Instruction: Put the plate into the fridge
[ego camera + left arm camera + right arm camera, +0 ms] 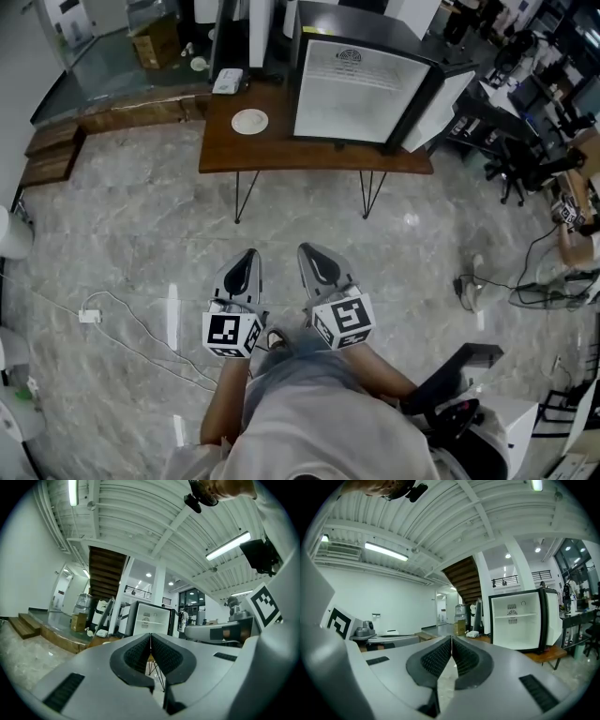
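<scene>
The jaws of the left gripper [150, 637] are pressed together, the ribbed pads meeting along a single line with nothing between them. The jaws of the right gripper [451, 639] are closed in the same way, and nothing is held.

In the head view, both grippers are seen side by side in the lower middle of the frame. They are held roughly level, with their tips pointed toward the top of the frame. Bare forearms [221, 412] run back from them to the person's torso at the bottom edge. A marker cube [232, 333] with a black-and-white square pattern is carried on each gripper; no letters are shown on it.

The plate [249, 121] lies on the wooden surface [309, 156] in the upper middle of the frame, well apart from both grippers. Just to its right on that surface stands the fridge [361, 89], its door [441, 105] swung open to the right and its white inside exposed. A label with a round emblem and lines of print is fixed on the fridge's back wall, but the print is too small to be read. Grey marbled floor [112, 234] lies between the grippers and the surface.
</scene>
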`<state>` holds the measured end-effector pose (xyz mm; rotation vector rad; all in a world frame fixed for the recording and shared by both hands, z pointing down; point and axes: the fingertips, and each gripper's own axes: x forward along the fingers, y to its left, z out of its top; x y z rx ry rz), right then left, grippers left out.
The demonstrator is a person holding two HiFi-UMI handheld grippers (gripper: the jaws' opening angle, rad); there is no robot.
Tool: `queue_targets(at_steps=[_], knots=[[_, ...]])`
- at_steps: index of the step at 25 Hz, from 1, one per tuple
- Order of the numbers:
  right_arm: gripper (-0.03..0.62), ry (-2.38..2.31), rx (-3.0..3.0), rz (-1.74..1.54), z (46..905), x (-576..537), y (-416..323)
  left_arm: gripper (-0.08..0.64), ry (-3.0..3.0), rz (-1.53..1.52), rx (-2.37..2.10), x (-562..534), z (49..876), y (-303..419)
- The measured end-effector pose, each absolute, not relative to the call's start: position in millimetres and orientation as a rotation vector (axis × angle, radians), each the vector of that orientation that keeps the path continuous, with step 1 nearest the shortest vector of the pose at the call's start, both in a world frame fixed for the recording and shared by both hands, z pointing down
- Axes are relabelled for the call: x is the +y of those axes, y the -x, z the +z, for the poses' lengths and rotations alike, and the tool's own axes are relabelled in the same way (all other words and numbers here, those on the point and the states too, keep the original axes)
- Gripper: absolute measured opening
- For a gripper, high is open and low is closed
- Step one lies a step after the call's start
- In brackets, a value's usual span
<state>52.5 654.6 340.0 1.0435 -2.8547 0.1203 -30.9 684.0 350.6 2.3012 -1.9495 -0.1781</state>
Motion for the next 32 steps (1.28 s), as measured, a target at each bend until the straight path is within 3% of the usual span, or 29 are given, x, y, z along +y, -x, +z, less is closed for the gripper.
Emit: queue_targets(at_steps=[10, 32], knots=[[0.018, -1.065, -2.844, 0.159, 358.3, 577.7, -27.6, 0.020, -2.292, -0.187, -1.937, 614.7, 366.9, 63.5], [0.018, -1.079, -2.821, 0.344, 414.3, 177.5, 45.5, 0.020, -2.289, -0.021, -1.957, 204.4, 402.1, 157.4]])
